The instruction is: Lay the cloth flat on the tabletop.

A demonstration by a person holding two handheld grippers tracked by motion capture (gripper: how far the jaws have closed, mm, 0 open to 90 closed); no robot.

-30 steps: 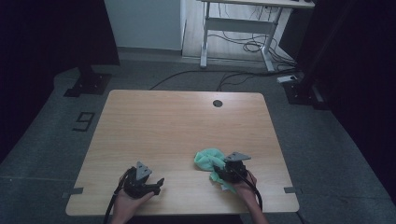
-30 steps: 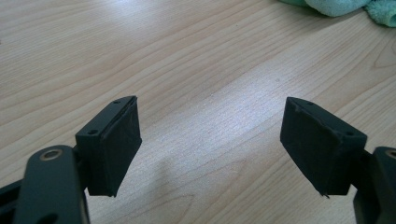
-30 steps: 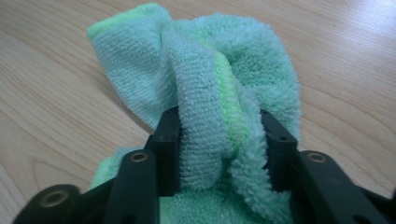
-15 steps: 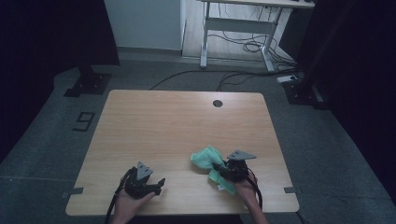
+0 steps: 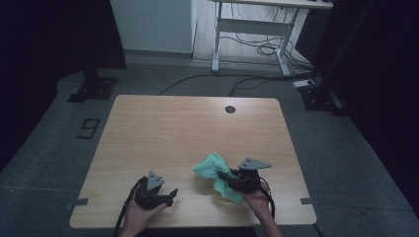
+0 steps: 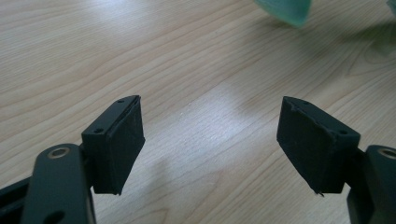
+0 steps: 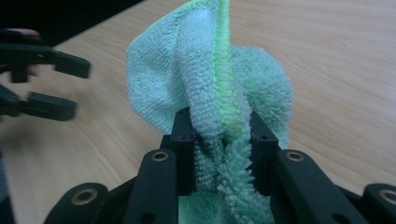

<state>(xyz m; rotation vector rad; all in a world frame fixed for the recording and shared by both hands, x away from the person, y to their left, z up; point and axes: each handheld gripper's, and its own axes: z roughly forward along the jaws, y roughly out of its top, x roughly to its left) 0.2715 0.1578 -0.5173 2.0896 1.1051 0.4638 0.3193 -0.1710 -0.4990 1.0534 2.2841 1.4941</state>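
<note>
Right gripper view: right gripper (image 7: 223, 140), jaws just closed and clamped on a bunched, pale green microfibre cloth (image 7: 210, 88) above the light wooden surface (image 7: 336, 70). Left gripper (image 6: 210, 144): jaws apart, nothing between them.

Light wood table (image 5: 163, 133), round cable hole (image 5: 230, 109) near its far edge, right of centre. Grey floor around it. Dark "9" marking (image 5: 89, 128) on the floor off the table's left edge. Black stand base (image 5: 93, 90) beyond the far-left corner, another black base (image 5: 318, 96) off the far-right corner. White-legged desk frame (image 5: 247, 34) further back, loose cables (image 5: 262, 49) under it, one cable (image 5: 197, 81) running across the floor toward the table's far edge. Tape marks (image 5: 76, 203) on the floor by the near corners.
</note>
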